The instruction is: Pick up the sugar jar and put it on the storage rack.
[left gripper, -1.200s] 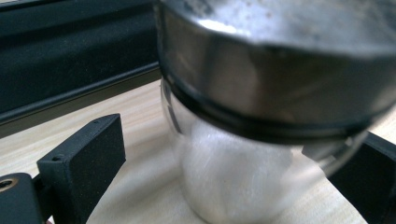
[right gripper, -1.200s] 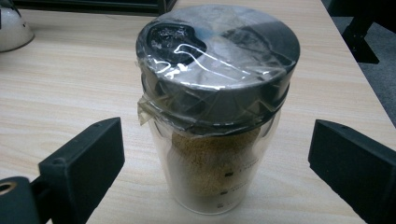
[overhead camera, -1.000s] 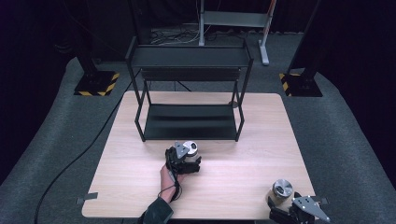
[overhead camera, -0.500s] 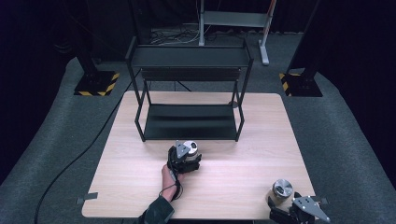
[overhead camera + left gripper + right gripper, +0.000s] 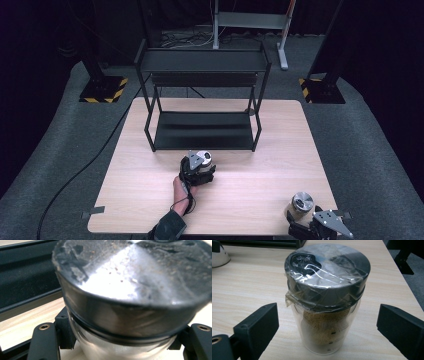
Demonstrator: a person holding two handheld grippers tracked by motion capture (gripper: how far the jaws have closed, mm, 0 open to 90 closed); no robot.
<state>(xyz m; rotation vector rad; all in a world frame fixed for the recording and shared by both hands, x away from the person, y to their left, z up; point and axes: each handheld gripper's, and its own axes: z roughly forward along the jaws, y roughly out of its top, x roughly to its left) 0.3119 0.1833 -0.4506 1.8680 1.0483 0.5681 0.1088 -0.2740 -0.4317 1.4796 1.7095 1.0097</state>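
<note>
Left hand-held gripper (image 5: 199,162) near bench (image 5: 150,200) middle, just before black two-tier rack (image 5: 202,95) at far edge; jaws clamped on jar with steel lid (image 5: 130,287). Contents hidden, lid rim cut off top. Right hand-held gripper (image 5: 327,325) at near right corner, jaws wide apart flanking, not touching, upright spice jar (image 5: 327,297): plastic-wrapped dark lid, brown powder. Label print unreadable. Gripper body cropped by frame edge.
</note>
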